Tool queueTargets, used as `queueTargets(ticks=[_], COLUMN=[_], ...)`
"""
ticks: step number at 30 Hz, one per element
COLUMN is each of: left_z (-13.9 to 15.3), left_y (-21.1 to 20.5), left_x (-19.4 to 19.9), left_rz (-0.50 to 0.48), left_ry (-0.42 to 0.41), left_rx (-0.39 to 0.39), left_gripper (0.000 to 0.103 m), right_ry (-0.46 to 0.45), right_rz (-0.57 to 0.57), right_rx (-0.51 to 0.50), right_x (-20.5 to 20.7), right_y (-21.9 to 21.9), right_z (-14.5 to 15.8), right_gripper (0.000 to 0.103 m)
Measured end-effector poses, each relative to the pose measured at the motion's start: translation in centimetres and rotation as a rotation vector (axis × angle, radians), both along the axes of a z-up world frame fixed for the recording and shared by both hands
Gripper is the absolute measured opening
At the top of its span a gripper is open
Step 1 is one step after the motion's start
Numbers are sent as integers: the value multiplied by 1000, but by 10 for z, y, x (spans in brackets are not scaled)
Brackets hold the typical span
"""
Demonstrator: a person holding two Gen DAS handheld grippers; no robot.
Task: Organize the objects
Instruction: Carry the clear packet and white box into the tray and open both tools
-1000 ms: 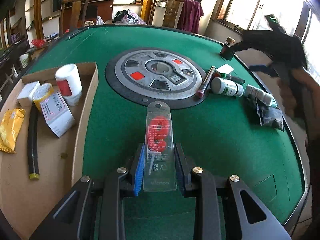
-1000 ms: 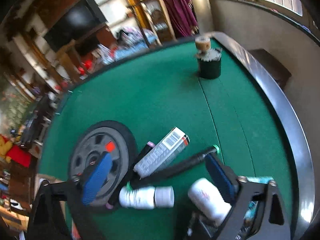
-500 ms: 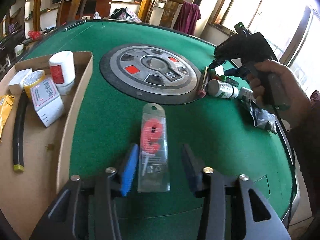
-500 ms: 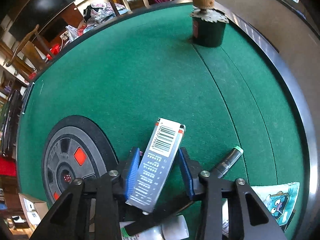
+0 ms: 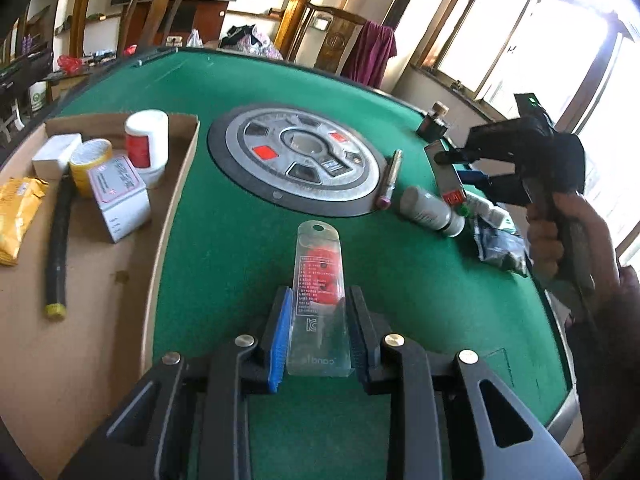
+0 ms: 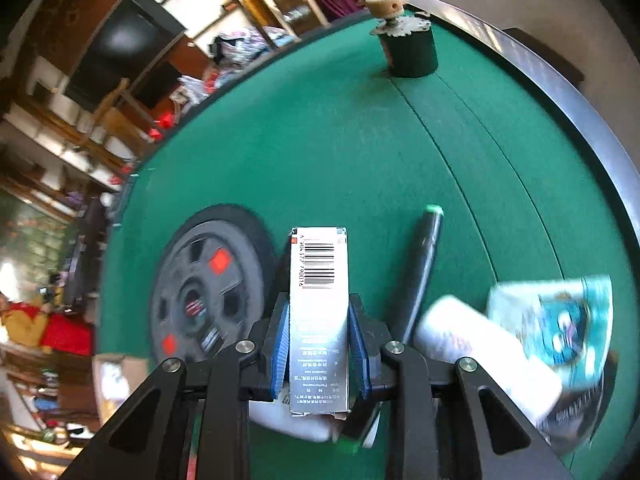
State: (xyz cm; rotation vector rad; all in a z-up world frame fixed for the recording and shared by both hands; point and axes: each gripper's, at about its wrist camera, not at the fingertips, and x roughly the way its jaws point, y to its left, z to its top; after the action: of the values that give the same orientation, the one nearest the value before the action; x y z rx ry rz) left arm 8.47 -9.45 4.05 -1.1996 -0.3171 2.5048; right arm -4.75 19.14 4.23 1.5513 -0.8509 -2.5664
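Left wrist view: the left gripper (image 5: 317, 330) has just closed again on the clear packet (image 5: 319, 300) at lower centre, after loosening half a second ago; its pads now press both edges. The cardboard tray (image 5: 176, 184) sits at left, already holding a jar and boxes. At right, a hand (image 5: 560, 232) carries the right gripper (image 5: 448, 158) over the bottles, a grey box in its tip.

Right wrist view: the right gripper (image 6: 319, 344), wide a second ago, has just narrowed onto the box (image 6: 319, 312), held upright at centre. A pen (image 6: 426, 256) remains on the felt. Both items look ready to go to the tray.
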Motion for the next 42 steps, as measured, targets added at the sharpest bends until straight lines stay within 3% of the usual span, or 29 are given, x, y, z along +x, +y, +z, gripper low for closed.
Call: queueTargets(ticks=[7,15,21,26,32,40,42], left_z=[27,48,32,20,2,-11,-13], left_y=[-13,-71,-119,-141,-159,-171,-174], left_x=[33,60,53,43,34,30,29], left_rz=[15,159,266,300,323,347,348], left_ry=[57,120,66,33,-14,-46,-55], left_rx=[13,-39,-50,-61,-46,-12,16], left_gripper=[26,26,26,26,26,27,32], right_ry=[98,162,129,65,0,-31,-32], right_rz=[101,307,451,533,614,631,630], right_rx=[-82,-214,-311,-342,-303,-164,-135], right_x=[53,92,102,99,89,75,73], right_y=[-25,-103,-181,-235,-293,-323,-325], right_z=[25,42,26,1,-21,-40,-43], right_gripper=[29,30,30,30,30,30,31])
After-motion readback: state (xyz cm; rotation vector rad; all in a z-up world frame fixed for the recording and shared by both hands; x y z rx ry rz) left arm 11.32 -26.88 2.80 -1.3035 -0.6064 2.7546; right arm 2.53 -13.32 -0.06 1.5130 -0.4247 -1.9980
